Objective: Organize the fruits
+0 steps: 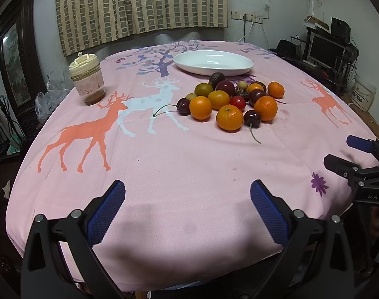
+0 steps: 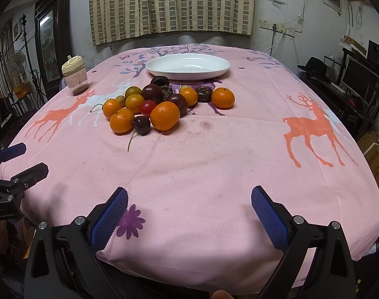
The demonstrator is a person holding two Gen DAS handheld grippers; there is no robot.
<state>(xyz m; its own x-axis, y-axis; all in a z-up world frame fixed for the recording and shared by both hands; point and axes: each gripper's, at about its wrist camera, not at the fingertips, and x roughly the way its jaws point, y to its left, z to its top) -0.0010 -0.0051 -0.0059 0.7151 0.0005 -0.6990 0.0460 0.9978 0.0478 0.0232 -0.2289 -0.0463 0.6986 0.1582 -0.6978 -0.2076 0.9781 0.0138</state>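
Left claw point(image 1: 187, 200): spread wide and empty, low over the near edge of the bench point(image 1: 189, 164).
Right claw point(image 2: 189, 206): likewise spread, holding nothing, at the near edge.
Fruit pile point(image 1: 229, 99): mandarins, cherries and dark plums lay clustered on the pink cloth at 12 o'clock from the left claw, 11 o'clock from the right.
White dish point(image 1: 213, 62): stood empty just beyond the pile, at 12 o'clock.
Lidded jar point(image 1: 87, 79): stood at 10 o'clock, well apart from the fruit.
Risk: round fruit touched one another; a nudge would probably have sent neighbours rolling.
Risk: a hard pinch could have bruised a cherry point(image 2: 141, 124).
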